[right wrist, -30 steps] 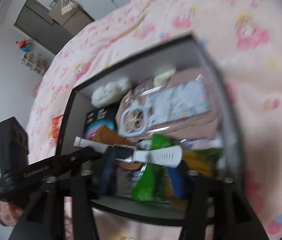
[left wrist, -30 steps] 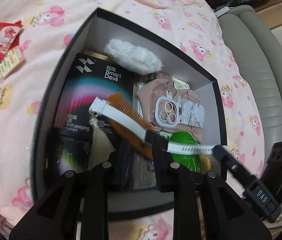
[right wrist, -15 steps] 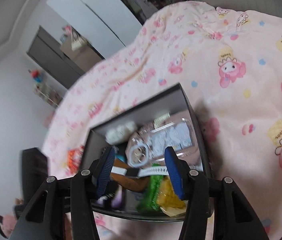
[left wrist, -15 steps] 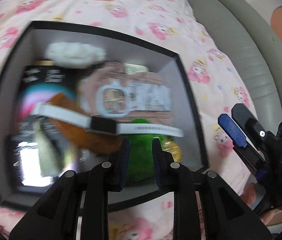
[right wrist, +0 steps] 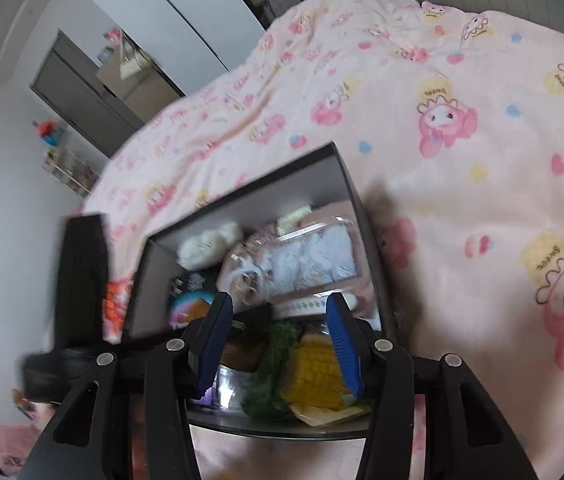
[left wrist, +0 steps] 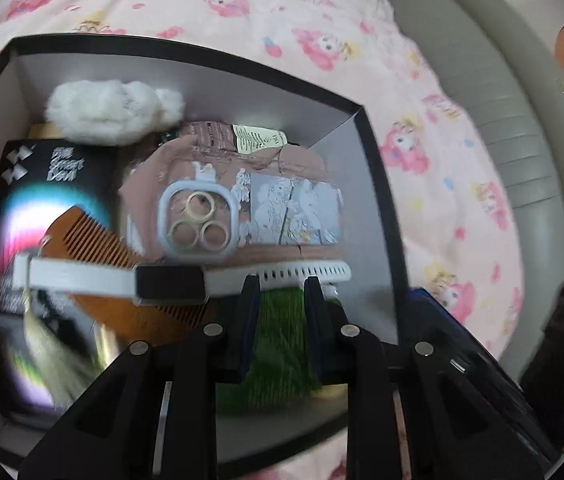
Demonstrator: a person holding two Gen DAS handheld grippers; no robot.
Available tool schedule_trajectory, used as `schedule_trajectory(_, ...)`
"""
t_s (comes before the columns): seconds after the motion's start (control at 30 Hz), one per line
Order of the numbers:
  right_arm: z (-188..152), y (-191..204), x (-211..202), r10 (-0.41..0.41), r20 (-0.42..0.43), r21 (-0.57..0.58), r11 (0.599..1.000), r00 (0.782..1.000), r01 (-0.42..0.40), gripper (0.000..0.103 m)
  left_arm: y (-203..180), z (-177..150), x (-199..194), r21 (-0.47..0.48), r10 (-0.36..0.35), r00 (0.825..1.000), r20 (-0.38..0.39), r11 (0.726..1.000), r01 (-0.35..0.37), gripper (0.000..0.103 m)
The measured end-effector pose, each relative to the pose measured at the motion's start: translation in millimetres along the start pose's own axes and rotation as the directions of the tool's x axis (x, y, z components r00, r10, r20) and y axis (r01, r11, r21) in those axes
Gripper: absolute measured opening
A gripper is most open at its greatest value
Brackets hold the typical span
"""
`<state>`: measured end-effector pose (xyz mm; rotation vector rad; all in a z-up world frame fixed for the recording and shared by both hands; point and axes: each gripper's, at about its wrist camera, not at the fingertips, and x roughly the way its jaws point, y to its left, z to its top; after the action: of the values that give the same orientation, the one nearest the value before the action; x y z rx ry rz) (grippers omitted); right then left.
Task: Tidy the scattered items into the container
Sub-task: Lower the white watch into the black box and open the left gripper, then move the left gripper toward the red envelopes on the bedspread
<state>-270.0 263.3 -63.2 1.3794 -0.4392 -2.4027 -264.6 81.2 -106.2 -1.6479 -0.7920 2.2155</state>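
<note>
Across the pink cartoon-print bedspread sat my black box, a grey padded headboard at two o'clock. I held the left gripper narrowly parted and empty; the right gripper, jaws just closing, gripped nothing.

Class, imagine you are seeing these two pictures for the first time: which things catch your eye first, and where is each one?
First comes the black box on the pink cartoon bedspread, packed with odds and ends. Across its middle lies a white-strapped watch over a brown comb, with a phone case beside them and a white fluffy ball in the far corner. In the right wrist view, a yellow corn-patterned packet sits at the box's near edge.
</note>
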Motion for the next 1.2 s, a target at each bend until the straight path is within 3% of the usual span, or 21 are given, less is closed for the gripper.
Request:
schedule_trajectory(0.07,-6,7,3,-0.053,-0.009,-0.042,0.998,0.999,0.053,0.045,3,-10,-16,0.013,-0.013,0.999,0.031,1.0,0.012,0.021)
schedule_trajectory(0.17,-12,20,5,-0.118,-0.011,-0.1,0.988,0.993,0.116,0.045,-2,-22,-39,0.061,0.022,0.996,0.084,0.998,-0.028,0.024)
schedule_trajectory(0.23,-18,36,1,-0.164,0.025,-0.164,0.972,0.986,0.166,0.045,-7,-33,-52,0.109,0.04,0.992,0.122,0.993,-0.053,0.032)
schedule_trajectory(0.37,-35,57,-12,-0.245,0.081,-0.236,0.937,0.966,0.257,0.045,-11,-58,-84,0.197,0.057,0.984,0.166,0.976,-0.089,0.033)
schedule_trajectory(0.57,-64,82,-51,-0.199,0.138,-0.246,0.942,0.97,0.228,0.046,-14,-94,-116,0.267,0.051,0.979,0.195,0.958,-0.103,0.034)
schedule_trajectory(0.73,-98,100,-69,-0.146,0.122,-0.227,0.959,0.982,0.17,0.046,-6,-130,-140,0.302,0.032,0.981,0.191,0.949,-0.089,0.034)
schedule_trajectory(0.93,-133,115,-74,-0.117,0.076,-0.237,0.962,0.99,0.132,0.046,14,-161,-154,0.287,0.032,0.984,0.173,0.954,-0.081,0.034)
schedule_trajectory(1.2,-155,148,-71,-0.084,0.042,-0.298,0.95,0.996,0.093,0.046,41,-180,-181,0.248,0.051,0.98,0.194,0.964,-0.1,0.034)
